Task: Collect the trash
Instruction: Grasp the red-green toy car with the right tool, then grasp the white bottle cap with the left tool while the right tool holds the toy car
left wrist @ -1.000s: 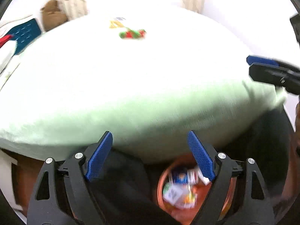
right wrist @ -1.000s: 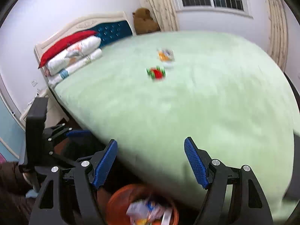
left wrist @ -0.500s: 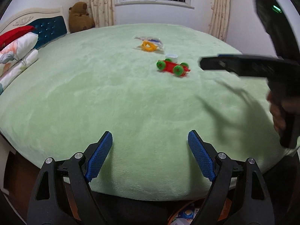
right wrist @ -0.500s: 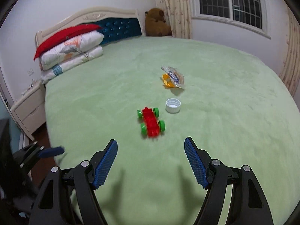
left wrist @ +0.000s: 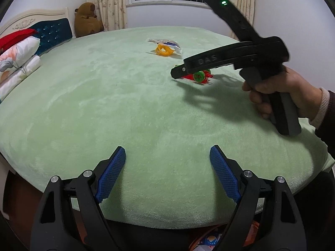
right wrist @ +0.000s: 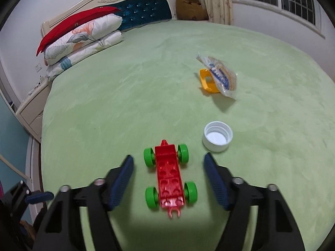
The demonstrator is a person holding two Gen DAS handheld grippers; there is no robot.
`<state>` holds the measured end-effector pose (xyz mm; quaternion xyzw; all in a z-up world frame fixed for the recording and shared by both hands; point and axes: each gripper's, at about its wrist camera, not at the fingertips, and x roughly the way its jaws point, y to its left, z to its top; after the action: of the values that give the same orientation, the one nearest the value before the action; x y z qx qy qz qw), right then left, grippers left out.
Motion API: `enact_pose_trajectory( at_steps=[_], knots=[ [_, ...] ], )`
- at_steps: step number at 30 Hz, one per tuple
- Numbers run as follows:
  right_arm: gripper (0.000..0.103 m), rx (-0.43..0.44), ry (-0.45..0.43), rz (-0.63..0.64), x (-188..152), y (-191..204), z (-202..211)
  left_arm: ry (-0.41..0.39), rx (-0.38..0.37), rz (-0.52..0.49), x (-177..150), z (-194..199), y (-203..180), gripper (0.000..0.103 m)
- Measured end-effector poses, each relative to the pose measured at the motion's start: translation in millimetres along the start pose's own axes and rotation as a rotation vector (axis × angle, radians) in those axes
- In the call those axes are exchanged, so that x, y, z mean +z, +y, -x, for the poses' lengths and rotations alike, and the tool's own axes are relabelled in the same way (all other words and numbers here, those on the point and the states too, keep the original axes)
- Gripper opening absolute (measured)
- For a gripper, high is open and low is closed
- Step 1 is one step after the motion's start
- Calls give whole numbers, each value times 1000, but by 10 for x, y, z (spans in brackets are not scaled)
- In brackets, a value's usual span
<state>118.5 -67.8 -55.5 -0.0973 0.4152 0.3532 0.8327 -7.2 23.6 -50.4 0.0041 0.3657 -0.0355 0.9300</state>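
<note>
A red toy car with green wheels (right wrist: 170,174) lies on the green bed between the open fingers of my right gripper (right wrist: 168,165), which touches nothing. A white bottle cap (right wrist: 217,136) lies open side up just right of the car. Farther off, a clear plastic wrapper (right wrist: 219,76) leans on a yellow plastic piece (right wrist: 206,81). My left gripper (left wrist: 167,156) is open and empty over the bed's near edge. In the left wrist view the right gripper (left wrist: 178,72) hovers over the car (left wrist: 199,76), with the wrapper (left wrist: 165,42) beyond it.
An orange trash bin (left wrist: 211,239) with wrappers inside stands on the floor below the bed's near edge. Pillows (right wrist: 83,37) and a blue headboard (right wrist: 142,13) are at the far left. A brown teddy bear (right wrist: 189,5) sits by the curtain. A nightstand (right wrist: 31,106) stands left of the bed.
Both grippers rose from over the trash bin to the bed. My right gripper moved forward to straddle the red toy car. My left gripper stayed near the bed's edge.
</note>
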Motion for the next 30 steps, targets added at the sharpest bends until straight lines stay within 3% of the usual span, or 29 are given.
enact_pose_trajectory(
  at_steps=[4,12,17,23,30],
  knots=[
    [38,-16,-6,-4,-12,11,-25,3,-6,6,1,4,-1,81],
    [38,-32,-42,-50,-141,-18,179,7,4,1,16,-13,-7,81],
    [38,-67,-93,-83,-393,-96,624,29,-1,-6,91,-28,-18,81],
    [38,-136,-184,-151,-852,-254,1269,21,-28,-37,530,-123,-85,81],
    [38,-168,-253,-236,-1308,-335,1707,25,-56,-53,1150,-608,-295,81]
  ],
)
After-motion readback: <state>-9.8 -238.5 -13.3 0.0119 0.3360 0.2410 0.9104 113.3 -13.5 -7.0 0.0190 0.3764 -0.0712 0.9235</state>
